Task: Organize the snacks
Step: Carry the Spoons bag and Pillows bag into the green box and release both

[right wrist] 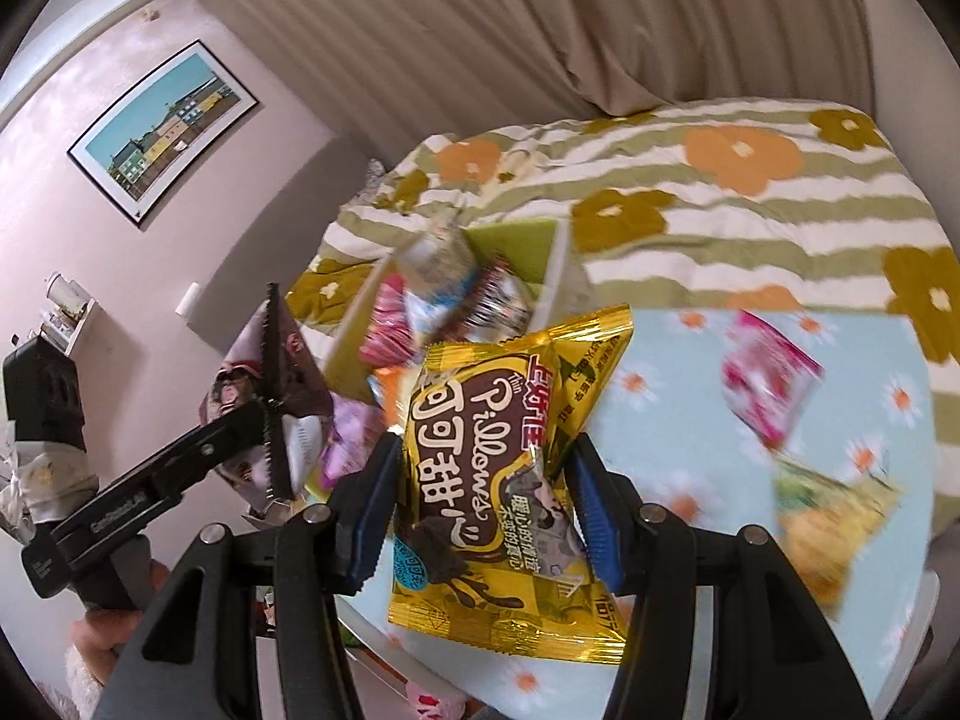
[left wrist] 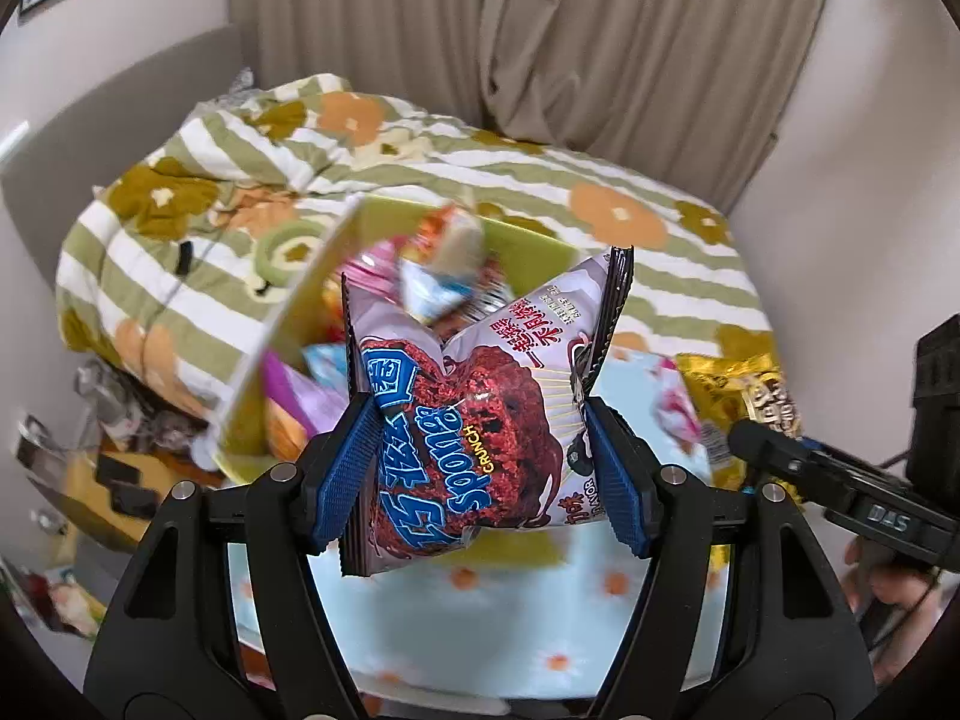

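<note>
Left hand-held gripper point(left wrist: 480, 450) and right hand-held gripper point(right wrist: 483, 504) both seemingly clamped shut.

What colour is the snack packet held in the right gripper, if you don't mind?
Shiny gold-yellow with brown lettering: the snack packet, clearest in the right wrist view.

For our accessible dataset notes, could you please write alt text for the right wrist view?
The right gripper has its jaws shut on a yellow Pillows bag above a blue daisy cloth. Ahead, a green box holds assorted snacks; at left, the left gripper holds a purple bag. A pink packet lies on the cloth.
</note>
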`<state>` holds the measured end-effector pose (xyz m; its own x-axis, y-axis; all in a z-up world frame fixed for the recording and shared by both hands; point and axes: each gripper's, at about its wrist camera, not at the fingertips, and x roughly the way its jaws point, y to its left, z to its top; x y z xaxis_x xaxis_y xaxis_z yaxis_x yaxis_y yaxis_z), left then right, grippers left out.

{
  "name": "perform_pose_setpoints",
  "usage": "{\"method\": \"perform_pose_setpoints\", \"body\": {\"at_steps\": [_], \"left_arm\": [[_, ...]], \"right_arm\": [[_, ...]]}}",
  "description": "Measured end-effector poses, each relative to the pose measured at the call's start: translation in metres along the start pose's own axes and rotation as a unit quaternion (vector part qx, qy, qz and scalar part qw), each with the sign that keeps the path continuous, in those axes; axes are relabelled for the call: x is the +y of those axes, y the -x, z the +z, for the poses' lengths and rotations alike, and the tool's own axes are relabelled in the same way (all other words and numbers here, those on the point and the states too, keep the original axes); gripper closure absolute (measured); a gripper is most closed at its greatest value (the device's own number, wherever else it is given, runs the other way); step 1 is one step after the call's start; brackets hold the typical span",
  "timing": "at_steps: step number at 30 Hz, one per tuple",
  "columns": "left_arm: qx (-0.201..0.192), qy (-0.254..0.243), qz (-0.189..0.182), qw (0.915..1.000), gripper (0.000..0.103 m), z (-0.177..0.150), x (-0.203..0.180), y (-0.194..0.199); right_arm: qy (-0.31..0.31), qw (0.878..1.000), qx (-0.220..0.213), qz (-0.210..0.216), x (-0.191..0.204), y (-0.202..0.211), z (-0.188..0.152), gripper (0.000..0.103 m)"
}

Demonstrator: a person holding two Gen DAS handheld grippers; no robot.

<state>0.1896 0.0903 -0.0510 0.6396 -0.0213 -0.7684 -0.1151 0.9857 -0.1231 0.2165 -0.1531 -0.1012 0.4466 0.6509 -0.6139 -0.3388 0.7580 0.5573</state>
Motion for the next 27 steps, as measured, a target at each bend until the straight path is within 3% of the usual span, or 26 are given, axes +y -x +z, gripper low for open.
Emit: {"method": "perform_pose_setpoints", "body": {"at_steps": [7,9,11,12,17,27], "left_arm": [[0.031,-0.01,-0.001,0.9995,0.036,0.042,0.039,-0.059],[0.037,-0.013,-0.002,0.9992,0.03,0.05,0.045,-0.074],[0.046,-0.014,-0.002,0.9989,0.002,0.057,0.051,-0.088],[0.044,-0.013,-0.001,0.999,0.0,0.058,0.054,-0.091],[0.053,-0.001,-0.02,0.9984,0.001,0.054,0.072,-0.092],[0.047,0.004,0.001,0.9989,0.0,0.016,0.097,-0.056]], "right_arm": [[0.003,1.0,-0.001,-0.001,0.035,-0.054,0.033,0.052],[0.001,1.0,0.0,-0.009,0.039,-0.065,0.037,0.052],[-0.008,1.0,0.001,-0.012,0.039,-0.074,0.039,0.052],[-0.012,1.0,0.003,-0.015,0.04,-0.078,0.04,0.052],[-0.022,0.999,0.008,-0.027,0.039,-0.086,0.035,0.052],[-0.007,0.999,-0.004,-0.045,0.07,-0.081,0.023,0.051]]}}
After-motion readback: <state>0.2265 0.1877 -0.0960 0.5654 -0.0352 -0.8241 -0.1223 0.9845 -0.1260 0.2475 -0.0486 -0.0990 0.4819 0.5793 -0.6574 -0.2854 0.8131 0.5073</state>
